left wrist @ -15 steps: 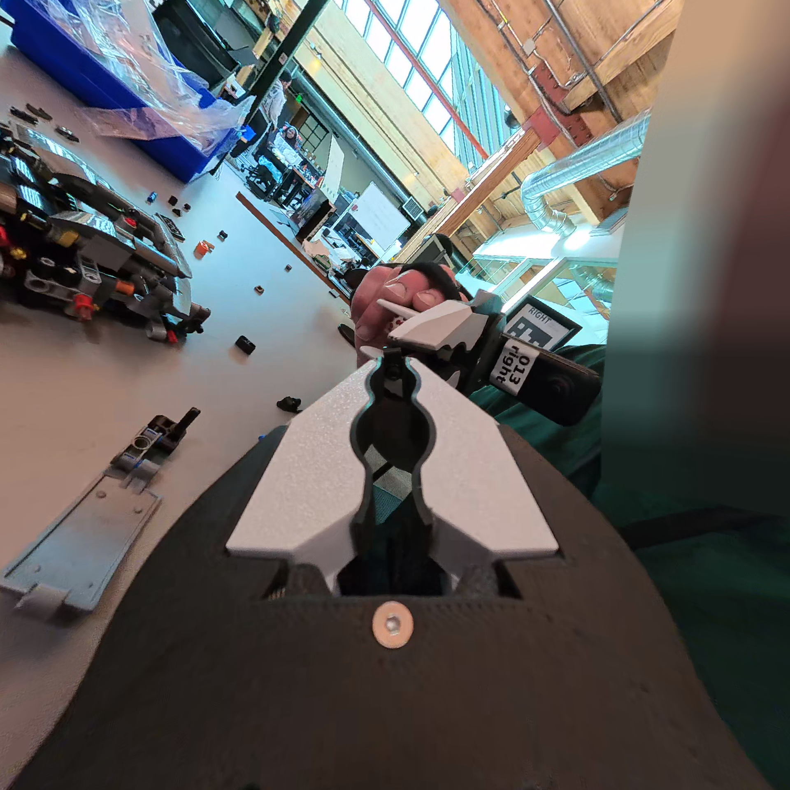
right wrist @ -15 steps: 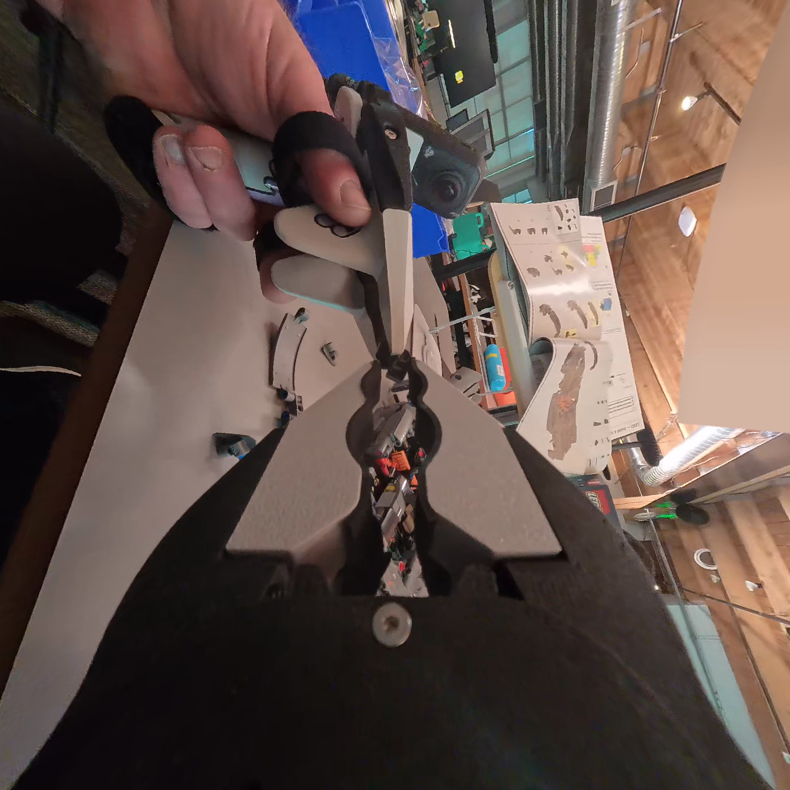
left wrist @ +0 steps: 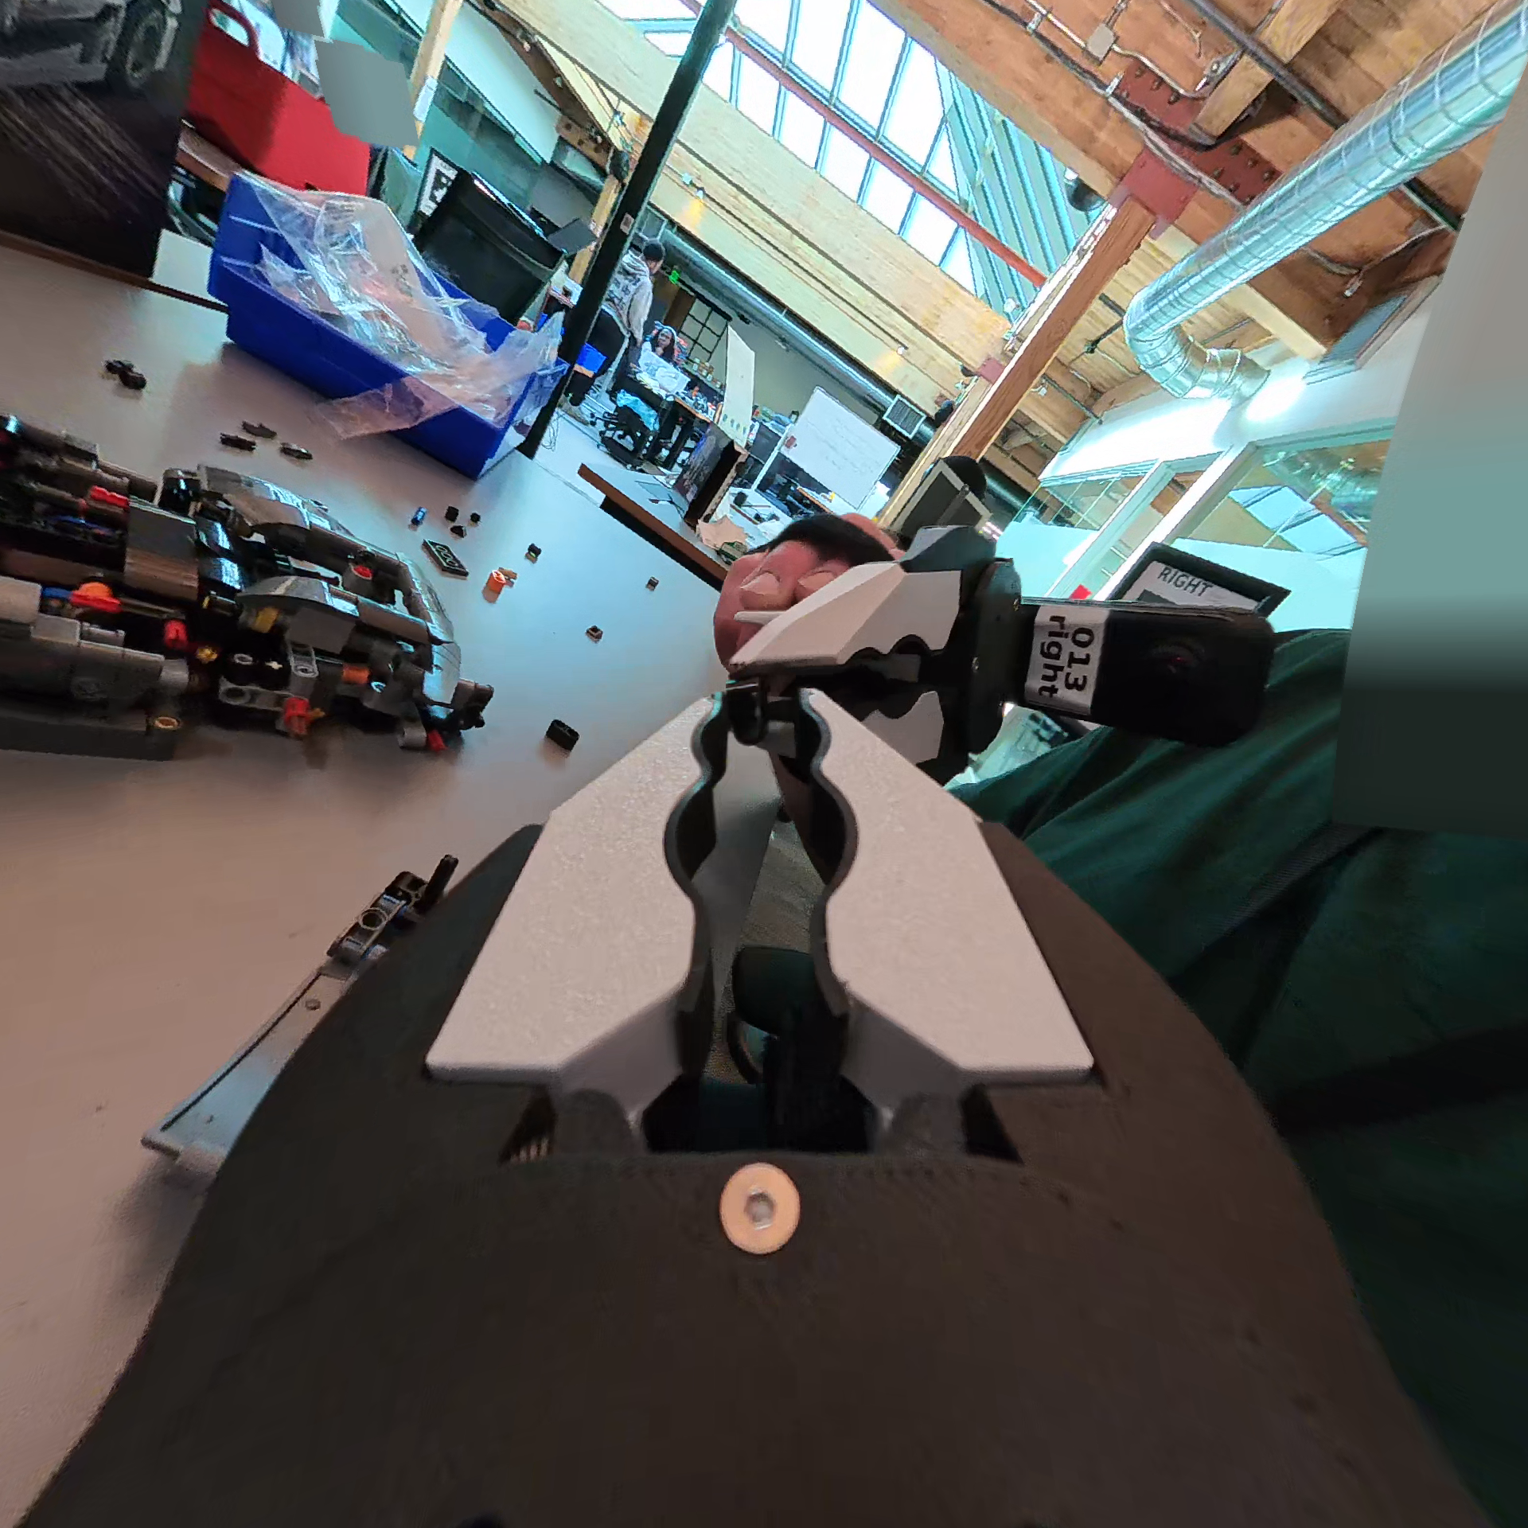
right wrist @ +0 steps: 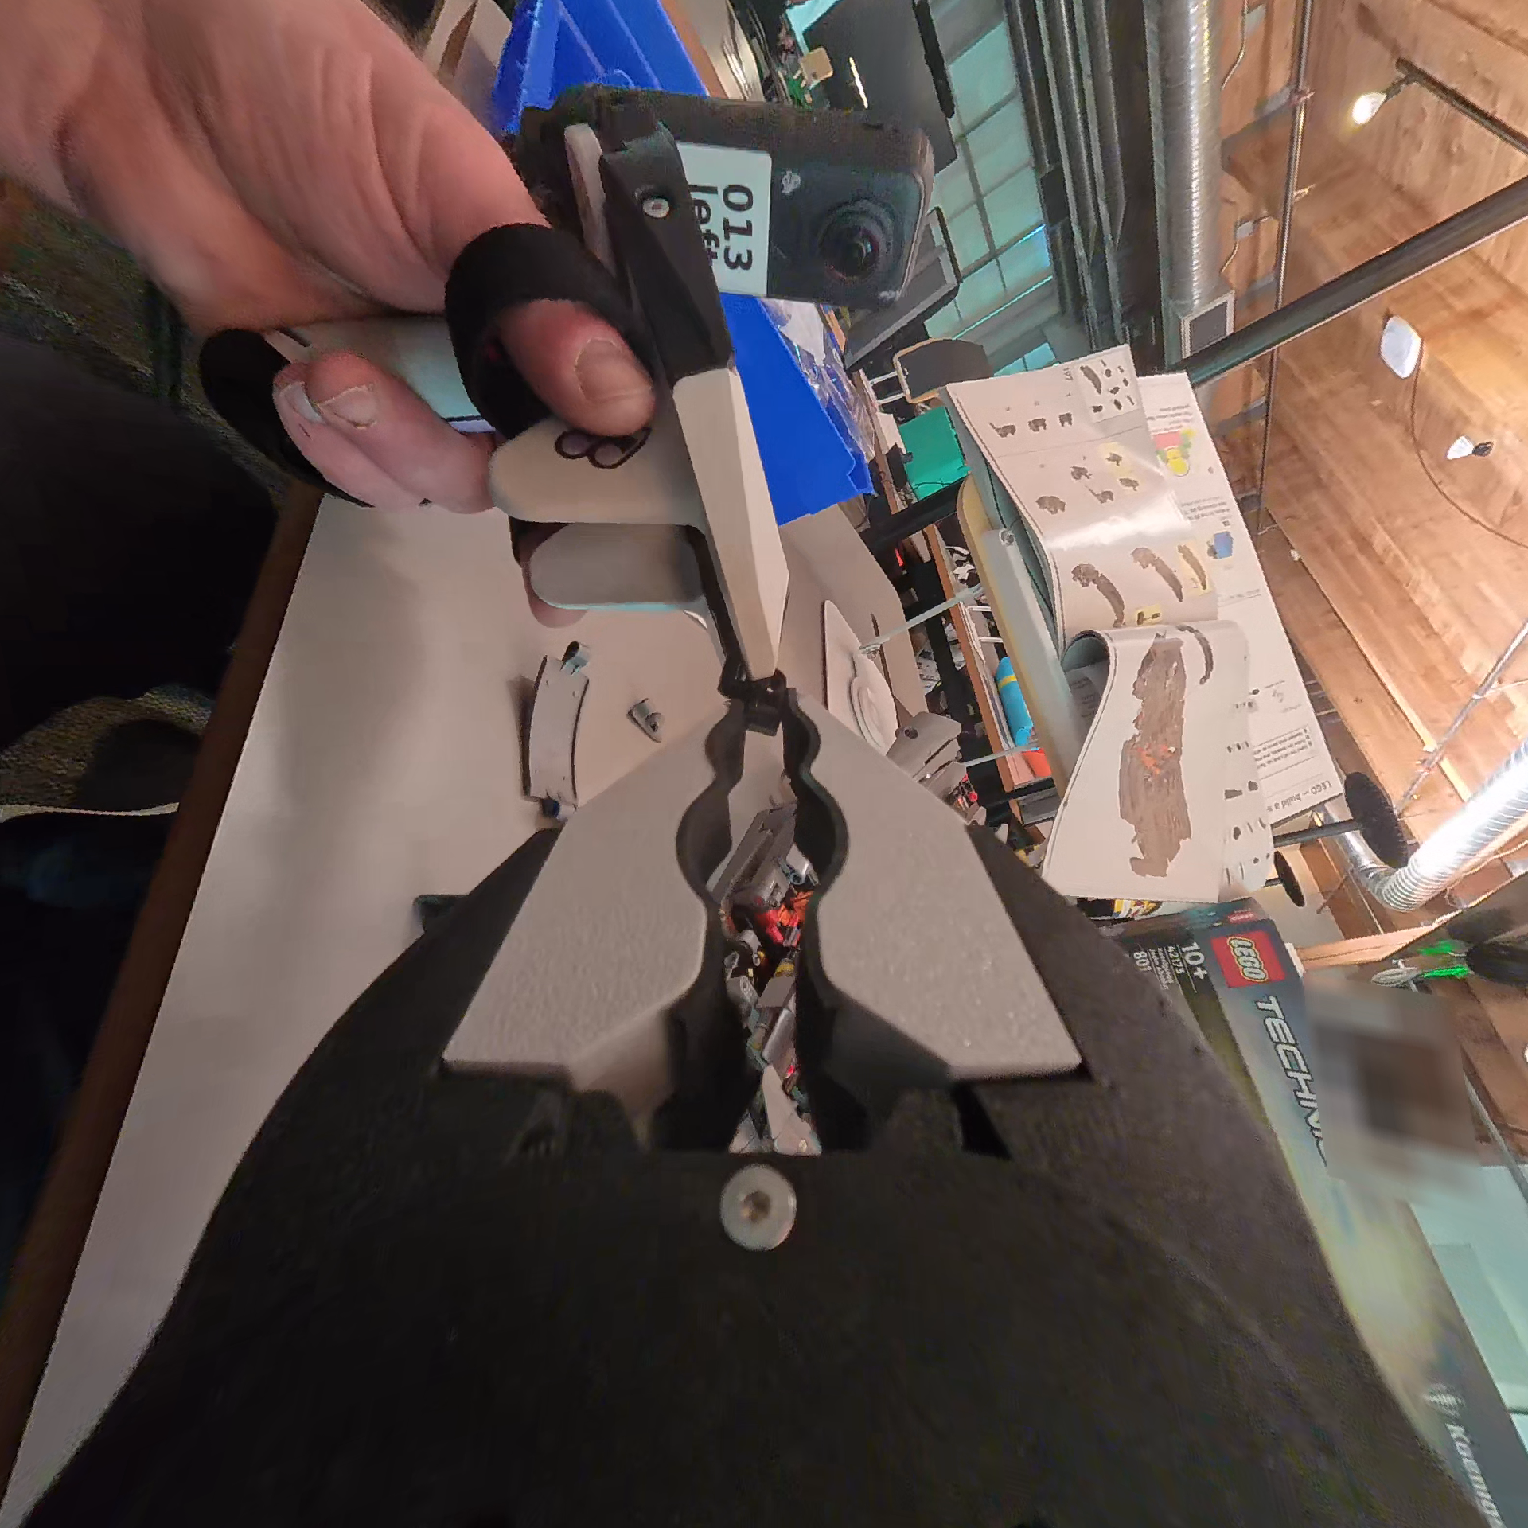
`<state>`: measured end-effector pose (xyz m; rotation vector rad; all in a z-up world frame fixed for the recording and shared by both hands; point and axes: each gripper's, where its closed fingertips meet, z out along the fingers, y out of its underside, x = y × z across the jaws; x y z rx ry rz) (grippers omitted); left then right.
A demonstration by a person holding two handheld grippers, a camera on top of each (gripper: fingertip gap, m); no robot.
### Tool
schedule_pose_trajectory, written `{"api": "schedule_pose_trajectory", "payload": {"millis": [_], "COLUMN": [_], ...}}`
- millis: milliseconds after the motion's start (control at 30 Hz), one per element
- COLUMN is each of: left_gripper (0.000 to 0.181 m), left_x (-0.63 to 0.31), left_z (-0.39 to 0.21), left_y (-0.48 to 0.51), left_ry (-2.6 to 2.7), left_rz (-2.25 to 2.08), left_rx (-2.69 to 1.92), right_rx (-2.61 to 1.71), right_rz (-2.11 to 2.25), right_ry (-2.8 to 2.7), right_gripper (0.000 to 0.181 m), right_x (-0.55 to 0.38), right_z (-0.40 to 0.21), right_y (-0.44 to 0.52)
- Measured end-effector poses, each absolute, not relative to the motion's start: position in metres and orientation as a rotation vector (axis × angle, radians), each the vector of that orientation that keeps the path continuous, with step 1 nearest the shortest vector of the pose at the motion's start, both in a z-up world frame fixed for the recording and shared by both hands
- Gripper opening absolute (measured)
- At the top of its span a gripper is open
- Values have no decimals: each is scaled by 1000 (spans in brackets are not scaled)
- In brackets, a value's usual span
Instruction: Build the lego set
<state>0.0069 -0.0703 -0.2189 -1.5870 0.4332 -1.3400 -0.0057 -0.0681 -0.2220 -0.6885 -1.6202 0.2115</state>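
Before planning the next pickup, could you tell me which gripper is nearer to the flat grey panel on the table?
Left. The left gripper hangs just above the flat grey panel; the right gripper faces it from farther off, beyond its fingers.

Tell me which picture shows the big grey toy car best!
The left wrist view: the big grey-and-black brick car lies in plain sight on the white table. In the right wrist view only a sliver of the car peeks between the right gripper fingers.
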Motion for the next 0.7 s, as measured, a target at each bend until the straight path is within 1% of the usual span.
{"api": "schedule_pose_trajectory", "payload": {"millis": [100,267,333,400,567,700], "left_gripper": [19,20,23,26,40,40], "left_x": [3,-6,-14,-27,-67,-76], "left_z": [-219,-218,-222,-232,-277,-306], "left_y": [-70,-72,-70,-67,-57,-55], "left_ry": [427,428,451,520,785,1077], "left_rz": [-1289,-1233,-1161,-991,-439,-169], "left_rx": [-1594,-1594,-1627,-1687,-1901,-1945], "right_rx": [-702,-739,-755,-786,-888,-907], "right_rz": [213,220,200,184,200,210], "right_ry": [-1611,-1586,-1575,-1560,-1520,-1513], "right_gripper": [7,7,6,6,6,6], "right_x": [-7,-6,-4,1,16,17], "right_z": [-221,-218,-217,-218,-224,-225], "right_y": [-66,-58,-50,-38,-8,-3]}}
